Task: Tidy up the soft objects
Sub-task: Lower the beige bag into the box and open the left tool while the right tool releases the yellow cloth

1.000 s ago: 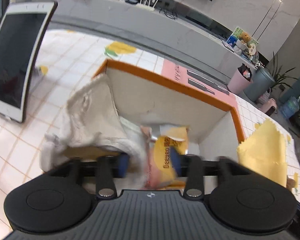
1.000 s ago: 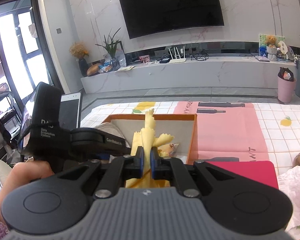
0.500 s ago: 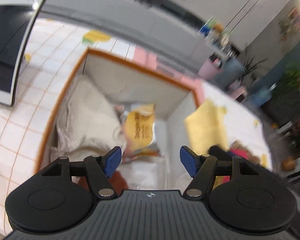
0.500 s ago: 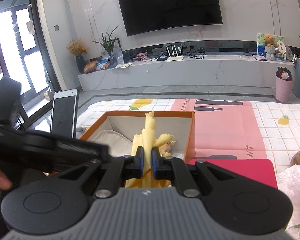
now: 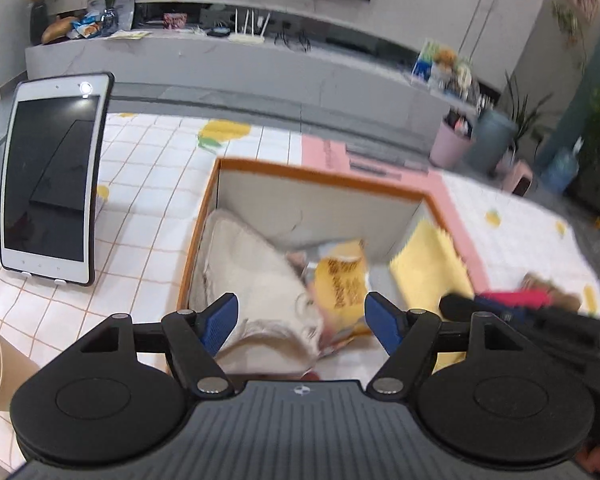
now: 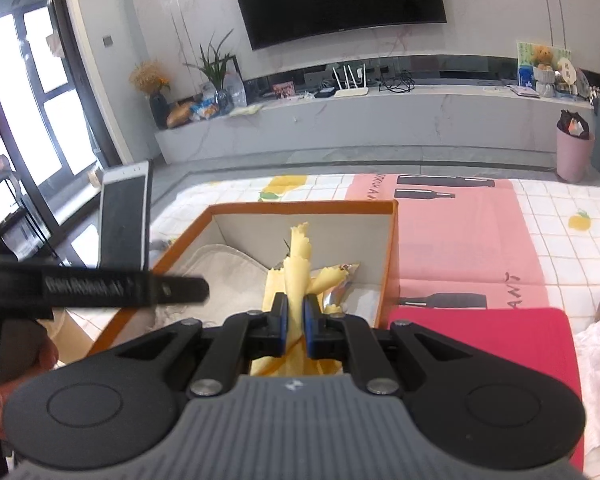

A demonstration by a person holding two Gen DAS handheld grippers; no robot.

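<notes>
The right gripper (image 6: 296,316) is squeezed tight on a yellow cloth (image 6: 296,268), pinching it in the middle so the zigzag ends stick up past the pads. It hangs right over the open box (image 6: 300,205), and I think the cloth is held there so it can drop inside with the other soft things. The left gripper (image 5: 302,322) has just been opening its jaws and now they stand wide with nothing pinched between them; it hovers above the near end of the box, probably because it has let go of what it brought. The box has an orange rim (image 5: 320,172) and pale inside walls. Inside it, a cream cloth bag (image 5: 244,264) lies bunched against the left wall, and a yellow snack packet (image 5: 342,280) leans next to it, touching its edge. The yellow cloth shows by the right wall of the box, not lying flat yet. A white tablet (image 5: 52,184) stands just beside the box on the checked tablecloth (image 5: 148,184). A red mat (image 6: 480,336) lies on the other side, close to the box.
</notes>
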